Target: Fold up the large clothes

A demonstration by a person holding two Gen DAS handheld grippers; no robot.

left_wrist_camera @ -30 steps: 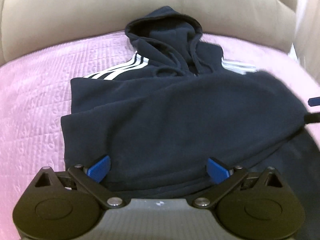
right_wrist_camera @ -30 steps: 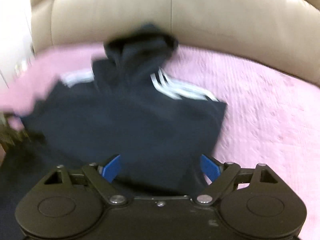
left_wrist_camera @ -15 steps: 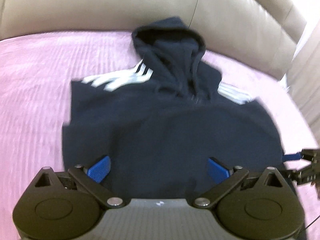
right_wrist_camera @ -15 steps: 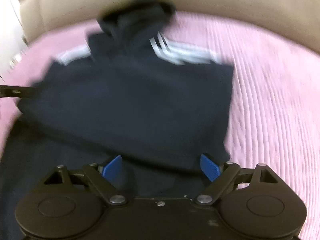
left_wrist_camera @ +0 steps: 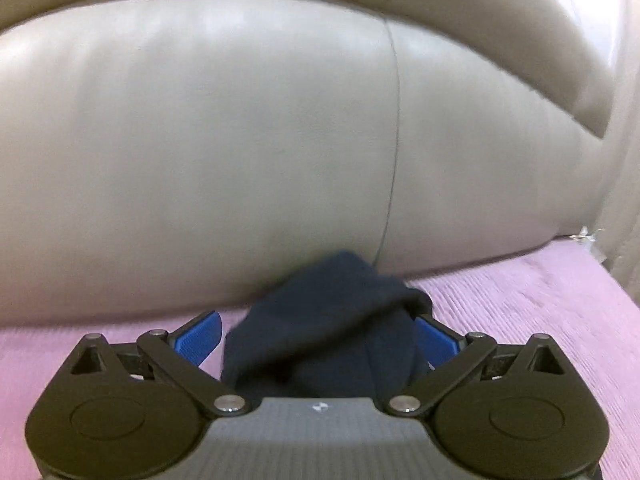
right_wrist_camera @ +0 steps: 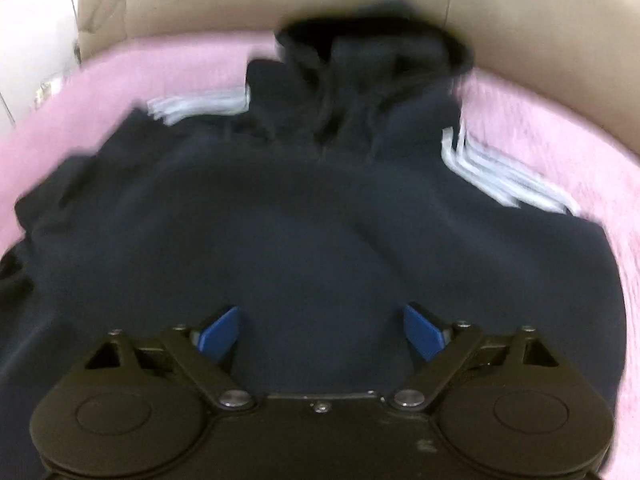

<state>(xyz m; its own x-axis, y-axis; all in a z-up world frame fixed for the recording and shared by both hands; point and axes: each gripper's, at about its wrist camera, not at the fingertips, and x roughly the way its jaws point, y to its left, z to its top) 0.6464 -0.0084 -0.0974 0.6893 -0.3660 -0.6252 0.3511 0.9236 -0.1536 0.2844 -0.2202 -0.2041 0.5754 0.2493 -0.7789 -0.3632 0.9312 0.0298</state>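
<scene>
The left gripper (left_wrist_camera: 316, 338) has its blue fingers (left_wrist_camera: 199, 337) spread wide, and a bunched fold of the navy hoodie (left_wrist_camera: 332, 320) sits between them, close against the right-hand finger; whether the cloth touches the pads I cannot tell. Just beyond it the pink quilted cover (left_wrist_camera: 520, 304) runs up to the beige leather backrest (left_wrist_camera: 240, 140), which fills most of that view.

The right gripper (right_wrist_camera: 320, 330) is also spread wide, hovering over the hoodie's dark body (right_wrist_camera: 320, 240) with nothing pinched. From here the garment lies on the pink cover (right_wrist_camera: 560, 140), hood (right_wrist_camera: 372, 48) up against the backrest (right_wrist_camera: 540, 40), with white stripes (right_wrist_camera: 500, 176) at both shoulders. The picture is blurred.
</scene>
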